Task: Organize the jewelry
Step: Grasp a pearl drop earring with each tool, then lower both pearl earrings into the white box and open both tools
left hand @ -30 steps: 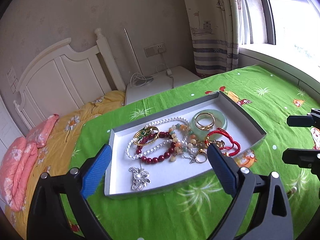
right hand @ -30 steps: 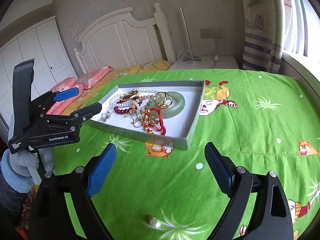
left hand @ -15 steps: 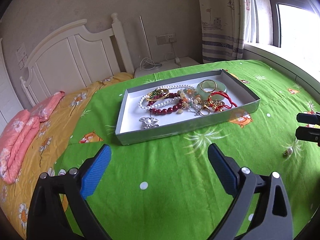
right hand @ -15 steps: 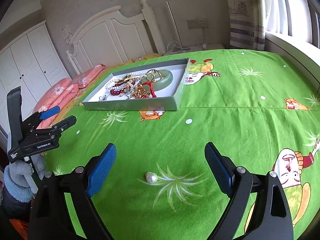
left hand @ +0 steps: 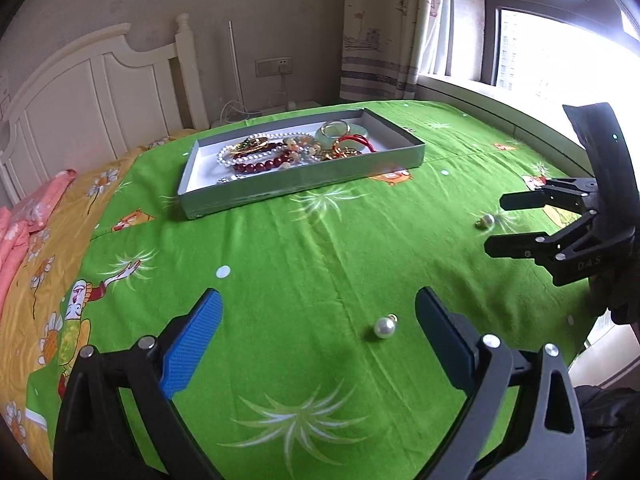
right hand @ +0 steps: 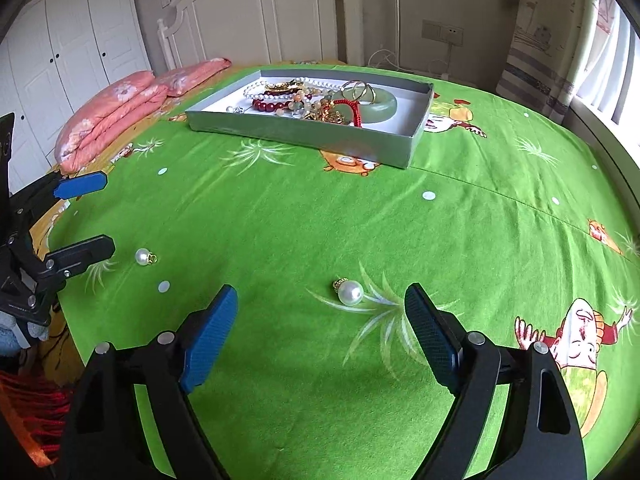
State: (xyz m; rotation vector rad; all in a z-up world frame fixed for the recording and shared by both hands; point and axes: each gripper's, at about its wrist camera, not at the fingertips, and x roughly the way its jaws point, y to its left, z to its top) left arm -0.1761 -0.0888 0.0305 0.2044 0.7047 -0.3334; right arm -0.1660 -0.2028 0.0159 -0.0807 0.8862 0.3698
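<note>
Two loose pearl pendants lie on the green bedsheet (left hand: 304,248), well apart from each other and both outside the tray. In the left wrist view, one pearl pendant (left hand: 383,326) sits just ahead of the left gripper (left hand: 316,318), btwn the finger lines but nearer the right-hand finger, not touching either pad. In the right wrist view the other pearl pendant (right hand: 349,291) lies just in front of the right gripper (right hand: 320,310), roughly centred btwn its fingers, gold cap pointing away toward the tray; no contact w/ the pads.

Grey cardboard tray (left hand: 304,188) w/ white inside sits further up the bed, near the headboard side. Contents piled toward one end: white pearl necklace (left hand: 240,152), dark red bead bracelet (left hand: 264,165), pale green jade bangle (right hand: 378,106) w/ gold rings (right hand: 360,88) resting on it, red cord bracelet (right hand: 352,114), gold pieces tangled in the middle, a small silver brooch (left hand: 229,178) near the tray's near-left corner. Exact count of pieces can't be told.

Left gripper: jaws spread wide, blue pads clear, holding nothing. Right gripper: likewise wide apart, nothing btwn the pads. Each gripper shows at the edge of the other's view, fingers parted, low over the sheet beside its pearl.
</note>
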